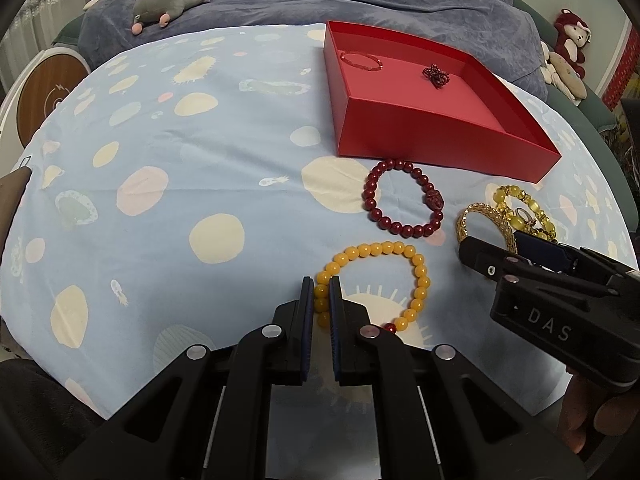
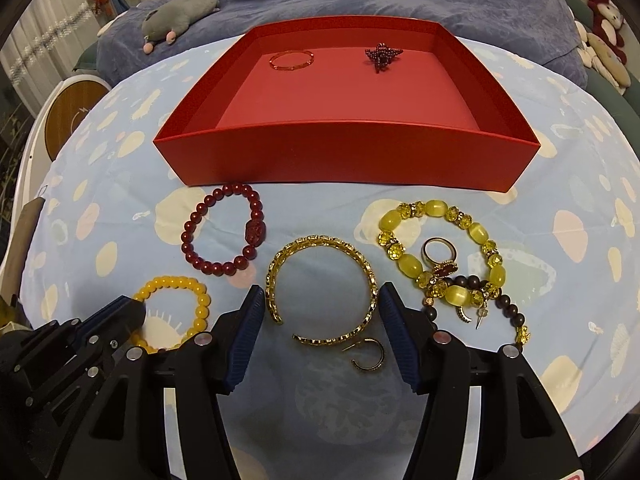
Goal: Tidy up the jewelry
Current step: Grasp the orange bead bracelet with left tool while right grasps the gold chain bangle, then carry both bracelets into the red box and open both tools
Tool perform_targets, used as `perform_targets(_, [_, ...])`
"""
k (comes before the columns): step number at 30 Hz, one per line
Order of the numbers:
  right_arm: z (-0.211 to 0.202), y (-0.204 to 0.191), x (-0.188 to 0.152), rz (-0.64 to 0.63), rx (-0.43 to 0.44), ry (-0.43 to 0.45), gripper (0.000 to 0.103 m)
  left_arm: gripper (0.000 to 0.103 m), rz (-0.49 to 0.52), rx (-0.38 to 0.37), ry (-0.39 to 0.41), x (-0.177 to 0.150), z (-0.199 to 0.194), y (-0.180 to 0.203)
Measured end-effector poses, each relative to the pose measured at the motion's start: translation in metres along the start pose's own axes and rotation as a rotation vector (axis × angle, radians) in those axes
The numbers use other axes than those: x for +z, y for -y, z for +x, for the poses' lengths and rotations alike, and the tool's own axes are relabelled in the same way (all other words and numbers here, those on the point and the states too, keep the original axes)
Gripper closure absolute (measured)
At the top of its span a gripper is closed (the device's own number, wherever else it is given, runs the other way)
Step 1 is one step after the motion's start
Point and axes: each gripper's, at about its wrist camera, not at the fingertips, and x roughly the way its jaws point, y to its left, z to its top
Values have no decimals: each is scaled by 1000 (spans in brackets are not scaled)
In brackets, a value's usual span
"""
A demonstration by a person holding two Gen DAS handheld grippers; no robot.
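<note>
- Your left gripper (image 1: 322,294) has its fingers closed on the near-left side of the yellow bead bracelet (image 1: 376,284), with a few beads pinched between the blue pads; the rest of the loop lies on the spotted blue cloth (image 1: 160,200).
- Your right gripper (image 2: 322,312) has its fingers spread wide, one either side of the gold chain bangle (image 2: 320,288), gripping nothing. Whether the fingertips touch the bangle is not clear.
- The red box (image 2: 344,152) sits just beyond the jewelry, open on top. Inside, near its far wall, lie a thin red bangle (image 2: 291,59) and a dark red beaded cluster (image 2: 382,56), well apart.
- The dark red bead bracelet (image 2: 224,230) lies on the cloth just in front of the box, beside the gold bangle.
- To the right of your right gripper, the yellow crystal bracelet (image 2: 440,248) encircles a ring (image 2: 440,258) and overlaps a brown bead strand (image 2: 504,308).
- A small gold hoop earring (image 2: 368,354) lies between your right fingers, touching the bangle's near end.
</note>
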Motion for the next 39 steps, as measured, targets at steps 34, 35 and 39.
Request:
perform_targets(34, [-93, 68, -18, 152, 63, 139, 49, 96, 60, -104, 87, 58, -73, 54])
perform_targets(35, [-95, 70, -11, 147, 63, 149, 49, 96, 64, -110, 95, 65, -74, 56])
perform_targets(39, [-94, 74, 26, 137, 73, 179, 49, 96, 76, -133, 126, 99, -72, 68])
